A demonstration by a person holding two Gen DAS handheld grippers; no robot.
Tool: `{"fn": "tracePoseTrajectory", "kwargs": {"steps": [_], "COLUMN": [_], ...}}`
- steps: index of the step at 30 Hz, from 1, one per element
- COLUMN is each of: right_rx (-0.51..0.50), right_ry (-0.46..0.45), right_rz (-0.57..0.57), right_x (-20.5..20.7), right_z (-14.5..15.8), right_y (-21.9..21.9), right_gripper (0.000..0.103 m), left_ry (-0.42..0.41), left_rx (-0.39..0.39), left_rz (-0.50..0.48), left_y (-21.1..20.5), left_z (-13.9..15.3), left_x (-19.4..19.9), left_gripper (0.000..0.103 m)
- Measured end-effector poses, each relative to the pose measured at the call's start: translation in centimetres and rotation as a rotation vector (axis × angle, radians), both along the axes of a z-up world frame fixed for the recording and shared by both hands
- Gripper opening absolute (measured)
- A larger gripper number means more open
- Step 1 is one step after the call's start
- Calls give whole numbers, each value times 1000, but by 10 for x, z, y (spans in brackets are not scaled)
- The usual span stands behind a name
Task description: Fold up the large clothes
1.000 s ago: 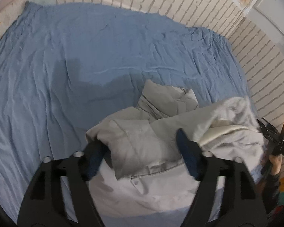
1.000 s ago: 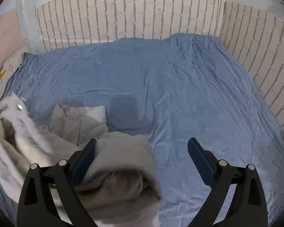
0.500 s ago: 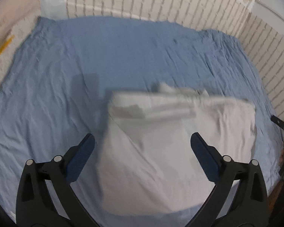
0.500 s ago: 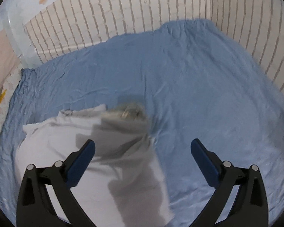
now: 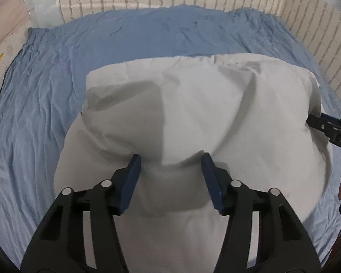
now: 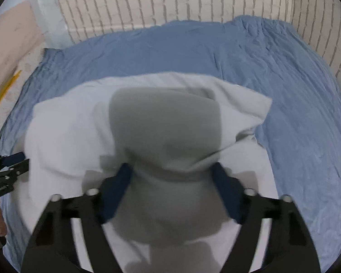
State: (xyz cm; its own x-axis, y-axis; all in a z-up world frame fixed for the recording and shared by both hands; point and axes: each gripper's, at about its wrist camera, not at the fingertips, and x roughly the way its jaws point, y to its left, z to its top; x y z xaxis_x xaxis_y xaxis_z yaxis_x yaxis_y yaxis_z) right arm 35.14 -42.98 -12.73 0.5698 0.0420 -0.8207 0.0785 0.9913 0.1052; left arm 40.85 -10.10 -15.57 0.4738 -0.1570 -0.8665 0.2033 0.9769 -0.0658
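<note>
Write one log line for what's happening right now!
left gripper: closing on white garment | right gripper: closing on it | garment: puffed over blue bedsheet

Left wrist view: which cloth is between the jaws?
The pale grey garment, bunched between them; the blue sheet lies spread flat underneath.

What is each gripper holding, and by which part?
The left gripper and right gripper have just been closing their jaws around bunched near folds of the white garment; whether the pads already pinch it cannot be told.
</note>
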Motion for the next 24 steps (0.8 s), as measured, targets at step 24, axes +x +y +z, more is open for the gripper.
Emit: {"fn": "tracePoseTrajectory", "kwargs": {"steps": [24], "right_rx": [99], "right_ry": [7], "right_rz": [-166], "right_x": [27], "right_z": [29], "right_y": [-112], "right_gripper": [81], "left_ry": [-7], "left_rx": [96], "left_rz": [86], "left_y": [37], "left_z": [34], "left_x": [50], "left_gripper": [58]}}
